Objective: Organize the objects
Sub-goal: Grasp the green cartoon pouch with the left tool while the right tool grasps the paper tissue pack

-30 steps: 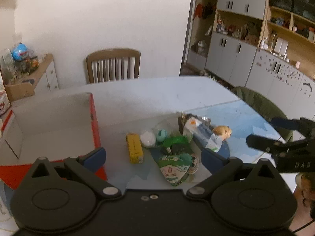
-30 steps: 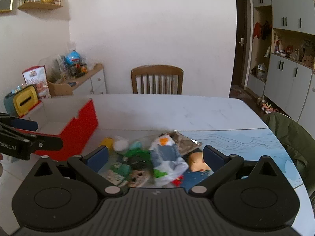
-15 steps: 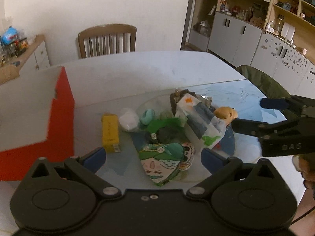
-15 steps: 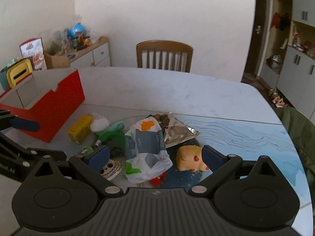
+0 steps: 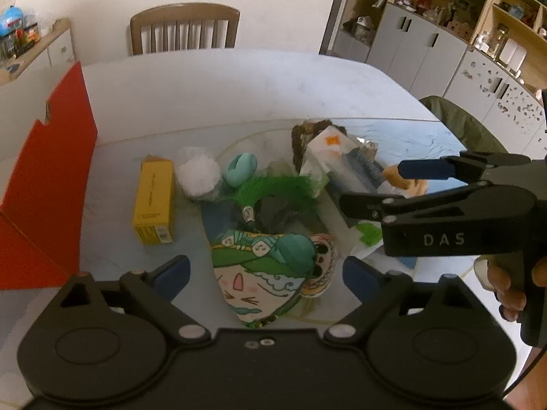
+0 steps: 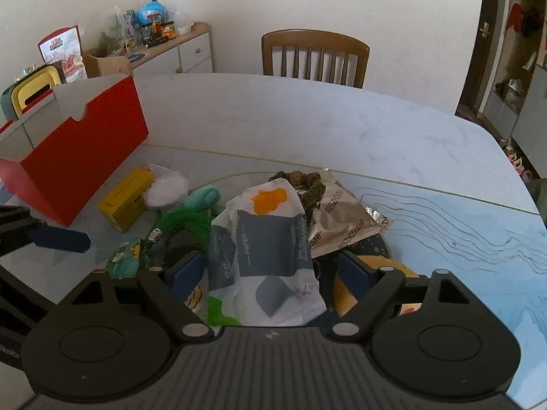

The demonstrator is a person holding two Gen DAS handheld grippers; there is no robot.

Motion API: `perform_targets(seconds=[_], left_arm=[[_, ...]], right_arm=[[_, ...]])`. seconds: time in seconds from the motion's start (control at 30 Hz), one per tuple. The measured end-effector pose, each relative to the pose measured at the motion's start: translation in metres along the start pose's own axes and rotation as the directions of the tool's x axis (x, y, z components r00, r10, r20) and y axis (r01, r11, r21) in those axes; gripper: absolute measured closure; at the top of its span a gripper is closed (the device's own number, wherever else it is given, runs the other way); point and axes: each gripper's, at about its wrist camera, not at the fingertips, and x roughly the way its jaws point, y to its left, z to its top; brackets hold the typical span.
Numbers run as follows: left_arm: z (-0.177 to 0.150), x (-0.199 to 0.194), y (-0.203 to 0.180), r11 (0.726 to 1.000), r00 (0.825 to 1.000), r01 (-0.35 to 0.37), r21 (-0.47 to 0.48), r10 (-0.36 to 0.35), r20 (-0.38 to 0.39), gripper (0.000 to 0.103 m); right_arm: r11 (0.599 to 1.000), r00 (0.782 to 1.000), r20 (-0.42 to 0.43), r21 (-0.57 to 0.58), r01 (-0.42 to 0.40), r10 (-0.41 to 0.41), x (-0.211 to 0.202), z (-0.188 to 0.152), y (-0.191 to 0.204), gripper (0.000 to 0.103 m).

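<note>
Red cardboard box (image 6: 85, 147), open at the top, stands at ten o'clock of the clutter on the pale marble table (image 6: 307, 119), and it looks like the place the loose things should go. The right tongs (image 6: 271, 270) are spread wide and straddle the white and grey paper packet (image 6: 266, 246) at the pile's near edge, touching nothing firmly yet. The left tongs (image 5: 265, 271) are likewise spread and empty, hovering over the green cartoon-printed pouch (image 5: 263, 266), with the yellow rectangular carton (image 5: 154, 201) at ten o'clock of it.

The step in hand seems to be the right side's pick of the packet. To do it well, lower until both pads sit past the packet's crinkled edges, then close slowly so the soft paper bunches rather than slips. The brown foil snack bag (image 6: 345, 222) overlaps at one o'clock and the orange toy (image 6: 345, 290) lies just beside the right pad; lift straight up to avoid dragging them. The two tools sit near each other, so move one at a time.
</note>
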Motion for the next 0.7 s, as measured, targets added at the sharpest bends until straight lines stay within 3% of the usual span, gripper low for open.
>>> perform_targets(seconds=[0.17, 0.27, 0.43, 0.7], left_arm=[[-0.002, 0.009, 0.009, 0.996, 0.998, 0.049, -0.079, -0.051, -0.027, 0.019], [0.0, 0.013, 0.012, 0.993, 0.997, 0.065, -0.098, -0.069, -0.037, 0.027], [0.002, 0.013, 0.014, 0.991, 0.996, 0.08, -0.11, -0.085, -0.036, 0.035], [0.004, 0.012, 0.011, 0.992, 0.996, 0.076, -0.1, -0.08, -0.042, 0.039]], right_arm=[[1.0, 1.0, -0.013, 0.025, -0.002, 0.002, 0.012, 0.005, -0.005, 0.018], [1.0, 0.999, -0.027, 0.021, -0.017, 0.017, 0.016, 0.006, -0.005, 0.031], [0.999, 0.999, -0.027, 0.026, -0.033, 0.034, 0.015, 0.006, -0.003, 0.04], [0.999, 0.999, -0.024, 0.037, -0.039, 0.04, 0.011, 0.007, -0.001, 0.059]])
